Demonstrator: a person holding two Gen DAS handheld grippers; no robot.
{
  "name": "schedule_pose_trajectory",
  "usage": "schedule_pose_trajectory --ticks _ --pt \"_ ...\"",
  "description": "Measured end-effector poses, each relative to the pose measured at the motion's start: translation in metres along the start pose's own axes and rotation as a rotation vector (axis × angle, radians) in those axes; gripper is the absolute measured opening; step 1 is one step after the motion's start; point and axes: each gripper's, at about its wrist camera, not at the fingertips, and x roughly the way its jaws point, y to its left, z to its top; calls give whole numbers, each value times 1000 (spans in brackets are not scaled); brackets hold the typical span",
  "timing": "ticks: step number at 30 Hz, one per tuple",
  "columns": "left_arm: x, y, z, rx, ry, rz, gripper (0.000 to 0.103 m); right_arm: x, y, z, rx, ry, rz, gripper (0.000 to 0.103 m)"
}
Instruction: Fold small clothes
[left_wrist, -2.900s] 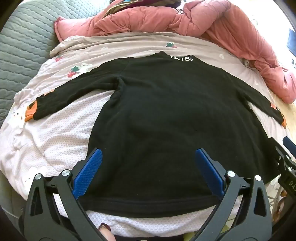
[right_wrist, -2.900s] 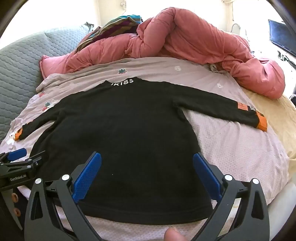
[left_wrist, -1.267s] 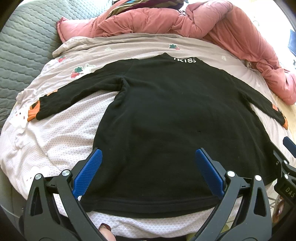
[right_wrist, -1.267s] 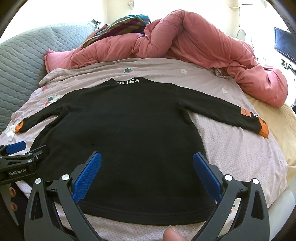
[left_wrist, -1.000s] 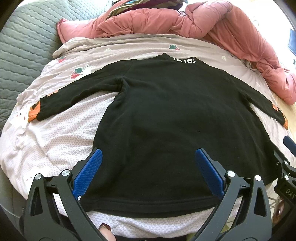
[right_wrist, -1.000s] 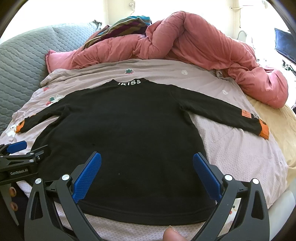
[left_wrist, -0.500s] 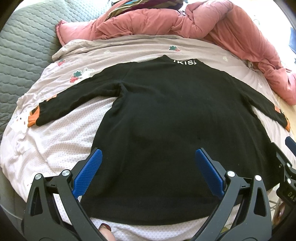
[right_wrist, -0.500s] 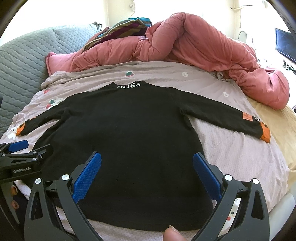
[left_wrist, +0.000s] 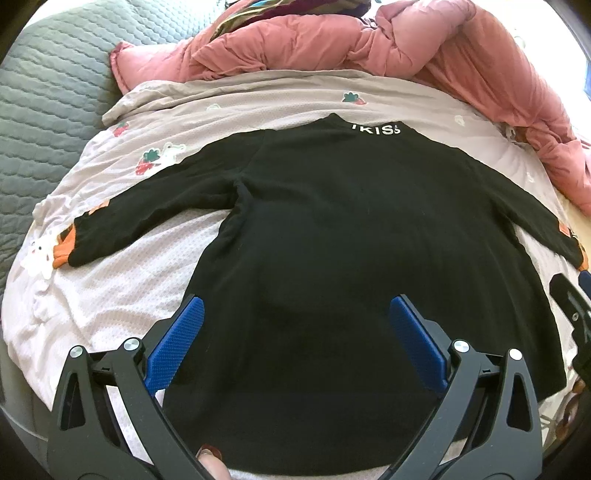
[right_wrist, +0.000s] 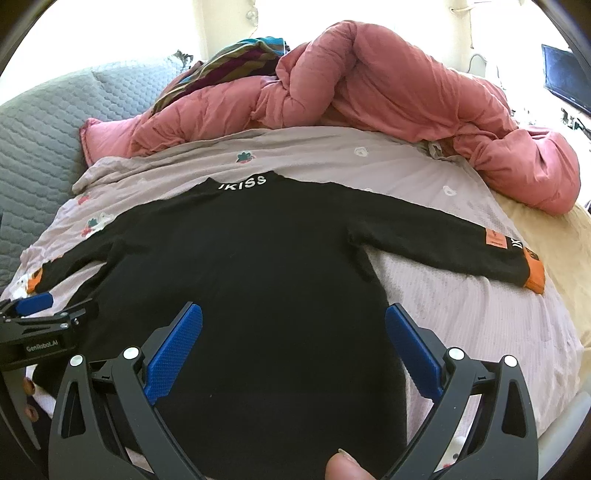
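Observation:
A black long-sleeved top (left_wrist: 343, 236) (right_wrist: 258, 258) lies flat on the bed, collar with white lettering at the far side, both sleeves spread out with orange cuffs (left_wrist: 62, 247) (right_wrist: 533, 273). My left gripper (left_wrist: 295, 314) hangs open over the lower left part of the top, its blue pads (left_wrist: 173, 343) wide apart with nothing between them. My right gripper (right_wrist: 293, 317) is open as well, above the lower middle of the top near its right side seam. The left gripper's side also shows at the left edge of the right wrist view (right_wrist: 37, 325).
A pale pink sheet (left_wrist: 110, 280) (right_wrist: 461, 302) with small prints covers the bed. A crumpled pink duvet (right_wrist: 369, 96) and striped fabric (right_wrist: 236, 62) lie along the far side. A grey quilted cover (left_wrist: 40, 96) is at the left. The bed's near edge runs below the grippers.
Both grippers have moved forward over the top, so the hem has slid down and partly out of view. Both stay open; the top has not moved.

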Motion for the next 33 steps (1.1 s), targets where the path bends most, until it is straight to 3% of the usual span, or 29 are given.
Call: schedule_pose_trajectory --ticks 17,33 --pt "25 -15 42 -3 17 -14 95 32 -35 25 68 5 -32 99" --pt "62 -39 83 29 52 -77 95 61 -68 52 140 15 -98 99"
